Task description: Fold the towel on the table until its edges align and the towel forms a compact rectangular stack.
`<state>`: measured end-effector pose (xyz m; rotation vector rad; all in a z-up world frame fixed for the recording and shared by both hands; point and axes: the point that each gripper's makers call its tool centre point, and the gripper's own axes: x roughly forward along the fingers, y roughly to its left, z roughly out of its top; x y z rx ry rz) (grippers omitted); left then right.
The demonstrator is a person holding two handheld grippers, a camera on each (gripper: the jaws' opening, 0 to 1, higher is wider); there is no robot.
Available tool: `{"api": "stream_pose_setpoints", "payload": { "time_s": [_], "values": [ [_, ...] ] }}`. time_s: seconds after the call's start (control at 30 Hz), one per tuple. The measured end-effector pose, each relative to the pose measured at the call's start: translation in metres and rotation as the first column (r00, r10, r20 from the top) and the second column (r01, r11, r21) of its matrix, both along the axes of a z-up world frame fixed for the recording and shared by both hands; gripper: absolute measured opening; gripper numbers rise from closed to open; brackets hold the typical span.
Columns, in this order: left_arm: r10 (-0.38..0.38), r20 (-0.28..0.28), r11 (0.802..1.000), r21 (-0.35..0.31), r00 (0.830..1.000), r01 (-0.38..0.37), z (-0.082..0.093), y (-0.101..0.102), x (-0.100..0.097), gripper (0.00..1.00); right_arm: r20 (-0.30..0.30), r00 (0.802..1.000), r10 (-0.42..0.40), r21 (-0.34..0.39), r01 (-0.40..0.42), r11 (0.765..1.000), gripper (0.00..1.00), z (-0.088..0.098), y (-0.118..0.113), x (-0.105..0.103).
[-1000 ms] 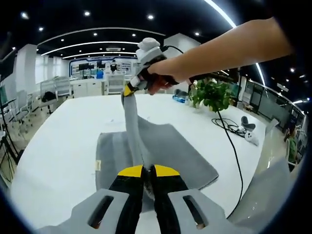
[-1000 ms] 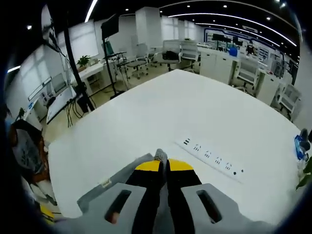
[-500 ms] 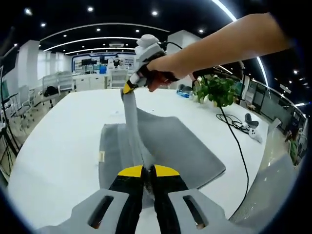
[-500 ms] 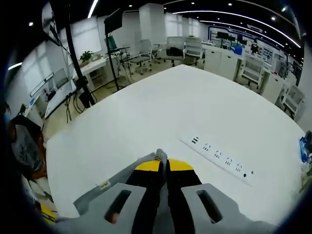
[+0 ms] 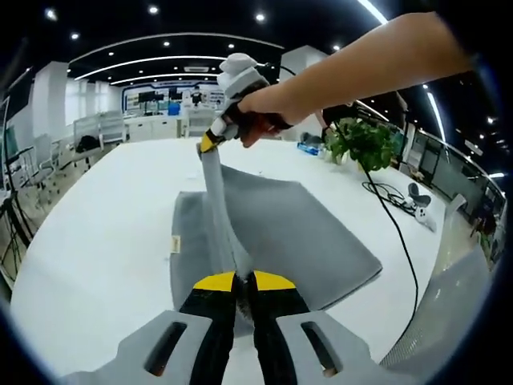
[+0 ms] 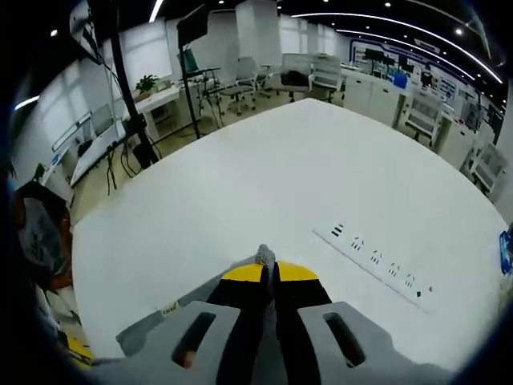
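A grey towel (image 5: 296, 241) lies on the white table (image 5: 96, 241), with one edge lifted into a taut strip. My left gripper (image 5: 244, 281) is shut on the near end of that strip. In the left gripper view my right gripper (image 5: 210, 144) is held up by a hand and is shut on the far end. In the right gripper view my right gripper (image 6: 266, 269) is shut, with a bit of grey towel (image 6: 263, 257) poking out at its tips. A small tag (image 5: 175, 244) sits on the towel's left edge.
A white power strip (image 6: 377, 261) lies on the table right of my right gripper. A potted plant (image 5: 361, 144) and a black cable (image 5: 397, 233) are at the table's right side. Office chairs and desks stand beyond the table.
Both grippers keep their hold on the towel. The lifted edge has moved further over the table, and more of the flat towel shows to the right.
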<state>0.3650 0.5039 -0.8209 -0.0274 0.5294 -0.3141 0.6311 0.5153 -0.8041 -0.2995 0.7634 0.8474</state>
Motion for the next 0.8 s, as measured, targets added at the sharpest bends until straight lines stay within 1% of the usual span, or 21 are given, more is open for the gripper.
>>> {"api": "stream_pose_setpoints", "payload": {
  "time_s": [0.1,0.2,0.43,0.5,0.57,0.67,0.77,0.8],
  "values": [
    [0.004,-0.016,1.000,-0.004,1.000,-0.004,-0.008,0.004,-0.002,0.06,-0.028,1.000,-0.003,0.009,0.003,1.000,0.01,-0.007,0.006,-0.001],
    [0.009,-0.029,1.000,-0.011,1.000,-0.009,-0.014,0.008,-0.004,0.06,-0.035,0.999,0.016,-0.005,-0.016,1.000,0.01,-0.015,0.013,-0.004],
    [0.025,-0.050,1.000,-0.009,0.998,-0.025,-0.023,0.016,-0.006,0.07,-0.041,0.999,0.030,-0.011,-0.031,0.999,0.01,-0.024,0.024,-0.006],
    [0.013,-0.066,1.000,0.005,0.998,-0.013,-0.030,0.016,-0.008,0.06,-0.049,0.998,0.038,-0.015,-0.039,0.999,0.02,-0.028,0.028,-0.008],
    [0.010,-0.068,1.000,0.021,0.998,-0.009,-0.034,0.018,-0.010,0.06,-0.055,0.998,0.043,-0.019,-0.044,0.999,0.02,-0.032,0.032,-0.010],
    [0.029,-0.087,1.000,-0.010,0.996,-0.030,-0.038,0.021,-0.012,0.06,-0.060,0.997,0.047,-0.023,-0.049,0.999,0.02,-0.038,0.037,-0.012],
    [0.032,-0.097,0.999,-0.014,0.995,-0.034,-0.041,0.024,-0.015,0.07,-0.062,0.996,0.062,-0.037,-0.064,0.997,0.02,-0.044,0.043,-0.016],
    [0.030,-0.100,0.999,-0.008,0.995,-0.031,-0.045,0.025,-0.017,0.07,-0.065,0.996,0.065,-0.037,-0.067,0.997,0.02,-0.044,0.045,-0.017]
  ]
}}
